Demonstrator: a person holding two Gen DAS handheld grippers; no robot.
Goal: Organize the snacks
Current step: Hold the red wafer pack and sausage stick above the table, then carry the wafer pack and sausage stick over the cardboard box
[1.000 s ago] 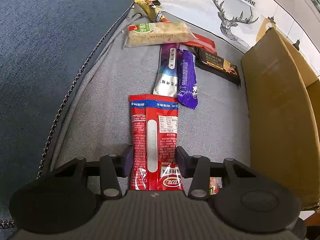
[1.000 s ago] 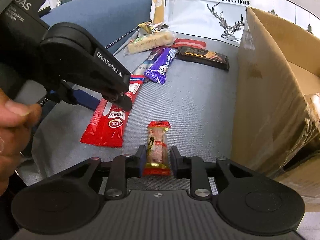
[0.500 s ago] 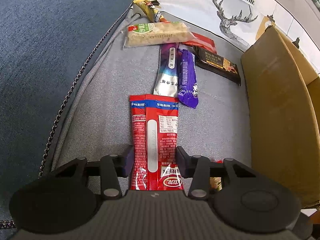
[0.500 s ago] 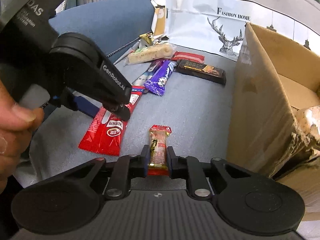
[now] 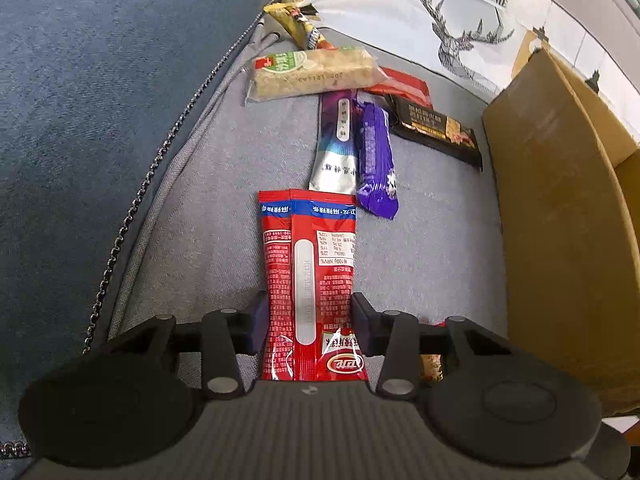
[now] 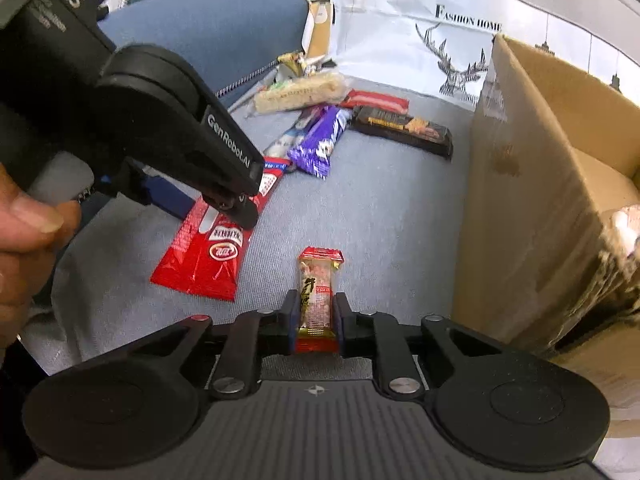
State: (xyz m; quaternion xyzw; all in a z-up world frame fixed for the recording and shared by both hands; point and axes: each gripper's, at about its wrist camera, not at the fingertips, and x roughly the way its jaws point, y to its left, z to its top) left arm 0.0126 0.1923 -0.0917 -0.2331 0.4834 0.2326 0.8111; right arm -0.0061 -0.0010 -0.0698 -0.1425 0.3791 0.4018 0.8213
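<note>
The right hand-held gripper (image 6: 316, 316) clamps a small red-ended snack (image 6: 318, 294) lying on the grey cushion (image 6: 380, 220) beside the cardboard box (image 6: 532, 184); the left hand-held gripper (image 5: 306, 318) pinches the long red packet (image 5: 310, 280).

my grippers: matt black plastic, ribbed housing, small metal pivot pins. red snack pack (image 5: 310, 280) is glossy crinkled foil, purple bar (image 5: 376, 160) same sheen. grey cushion (image 5: 432, 248) is woven cloth, matt. blue cushion (image 5: 100, 80) coarser weave. cardboard box (image 5: 560, 220) on the right is matt brown, its near edge frayed.
</note>
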